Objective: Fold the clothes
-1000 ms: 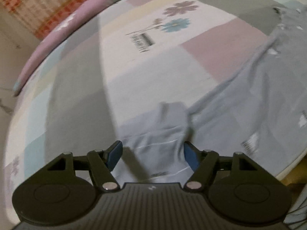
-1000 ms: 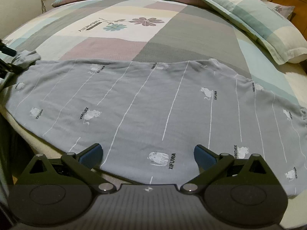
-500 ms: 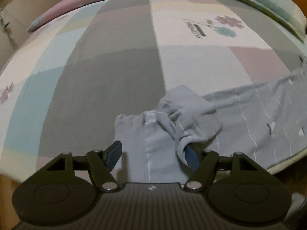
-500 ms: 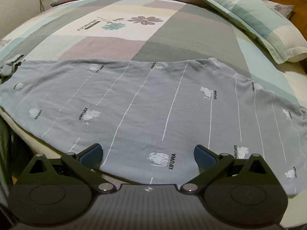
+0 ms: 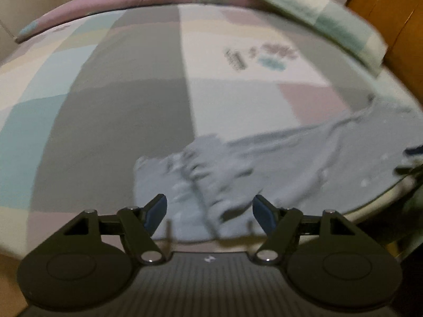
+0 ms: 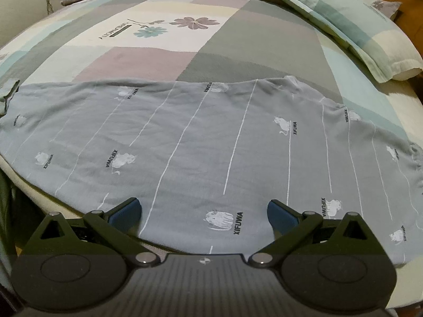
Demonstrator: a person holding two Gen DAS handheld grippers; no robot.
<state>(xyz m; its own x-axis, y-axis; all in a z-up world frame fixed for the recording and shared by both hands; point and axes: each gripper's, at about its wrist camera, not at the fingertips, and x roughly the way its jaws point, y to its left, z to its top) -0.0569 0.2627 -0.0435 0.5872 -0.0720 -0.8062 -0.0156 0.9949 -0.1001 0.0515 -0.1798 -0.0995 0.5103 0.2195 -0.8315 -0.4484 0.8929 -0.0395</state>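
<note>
Grey striped garment with white animal prints [image 6: 211, 142] spread flat along the near edge of the patchwork bed [image 6: 253, 45].

The jaws of the left gripper [image 5: 208, 211] are seen opening, with the garment's crumpled end [image 5: 190, 169] lying between and beyond the 2 blue pads, not pressed by them. The jaws of the right gripper [image 6: 203, 211] are held wide over the garment's near hem, nothing being gripped. A checked pillow [image 6: 343, 13] is laid at the bed's far right.
</note>
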